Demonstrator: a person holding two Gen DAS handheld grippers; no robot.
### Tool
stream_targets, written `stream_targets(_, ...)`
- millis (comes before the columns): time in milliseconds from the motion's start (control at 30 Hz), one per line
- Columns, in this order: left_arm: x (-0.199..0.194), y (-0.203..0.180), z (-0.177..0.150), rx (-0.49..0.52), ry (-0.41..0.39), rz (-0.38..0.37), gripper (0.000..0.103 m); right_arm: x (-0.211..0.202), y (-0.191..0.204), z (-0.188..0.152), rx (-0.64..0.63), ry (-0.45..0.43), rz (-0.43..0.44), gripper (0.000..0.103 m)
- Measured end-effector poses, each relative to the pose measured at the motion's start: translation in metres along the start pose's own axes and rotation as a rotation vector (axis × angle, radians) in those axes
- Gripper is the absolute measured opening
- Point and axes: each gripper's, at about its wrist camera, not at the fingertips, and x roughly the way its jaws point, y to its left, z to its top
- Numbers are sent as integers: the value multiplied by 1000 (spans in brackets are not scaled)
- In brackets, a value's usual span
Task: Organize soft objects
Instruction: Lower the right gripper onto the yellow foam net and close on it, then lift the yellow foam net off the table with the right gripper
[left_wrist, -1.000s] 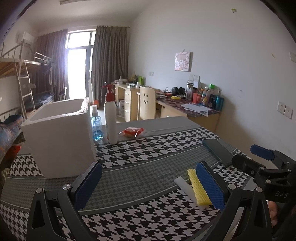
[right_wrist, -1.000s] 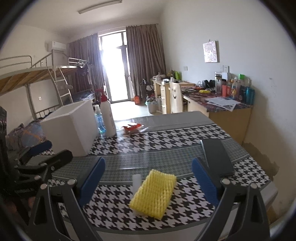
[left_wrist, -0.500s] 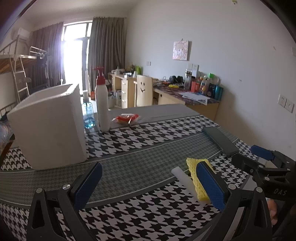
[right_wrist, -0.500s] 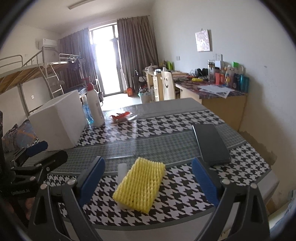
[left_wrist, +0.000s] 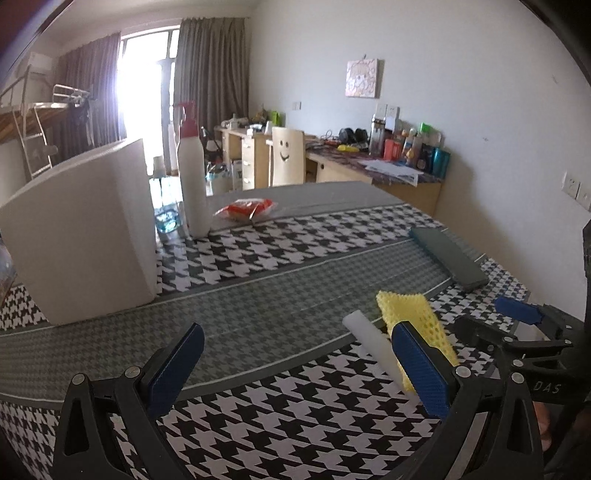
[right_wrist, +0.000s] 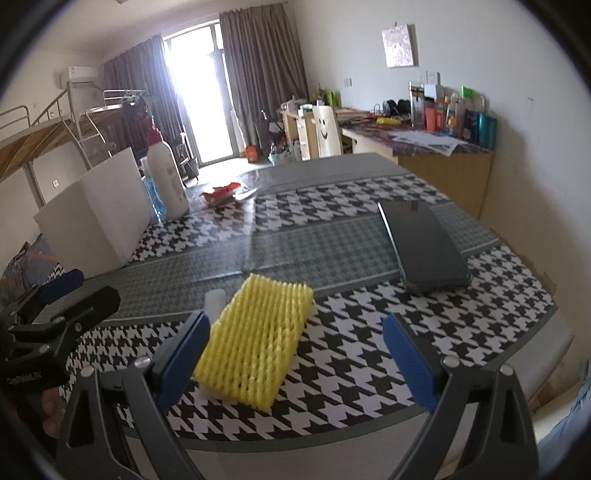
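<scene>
A yellow foam net sleeve (right_wrist: 258, 339) lies flat on the houndstooth table near its front edge; it also shows in the left wrist view (left_wrist: 413, 321). A white foam stick (left_wrist: 369, 339) lies just left of it, and its end shows in the right wrist view (right_wrist: 215, 299). My right gripper (right_wrist: 295, 350) is open, low over the table, with the sleeve between its fingers toward the left one. My left gripper (left_wrist: 295, 365) is open and empty, to the left of both soft pieces. A white foam box (left_wrist: 81, 229) stands at the table's left.
A dark phone (right_wrist: 424, 247) lies right of the sleeve. A white pump bottle (left_wrist: 192, 177), a blue bottle (right_wrist: 153, 199) and a red wrapper (left_wrist: 245, 208) stand behind the box. The table's front edge (right_wrist: 332, 435) is close below my right gripper.
Both grippers have dropped lower and moved forward toward the table. The yellow sleeve now sits between my right gripper's fingers, near the left one. Both stay open.
</scene>
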Motion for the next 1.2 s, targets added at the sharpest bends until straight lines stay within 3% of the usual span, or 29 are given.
stream_targets(167,8,-1,-1,-5,19,-1,102,9,-5,-3,9,34,8,97)
stream_targets(333,15,-2,-1,-17,34,-1,102,22,-2,-5,-10,79,24,88)
stream_targets(500,20,-4,-3,-33,42,0,102,36,2,-10,-13,169,59,73)
stream_targets(667,24,-7,-5,-38,53,-6,102,38,8,-12,-54,189,83,56)
stream_targets(733,24,-7,-5,-47,53,-10,102,38,10,-12,-68,191,80,54)
stream_targets(833,24,-10,-3,-42,51,-5,102,37,19,-14,-104,197,113,35)
stream_targets(1000,30,-19,-4,-30,79,-16,102,33,20,-12,-116,182,119,12)
stream_targets(1200,35,-27,-4,-24,96,-10,102,15,3,-5,-82,132,94,11)
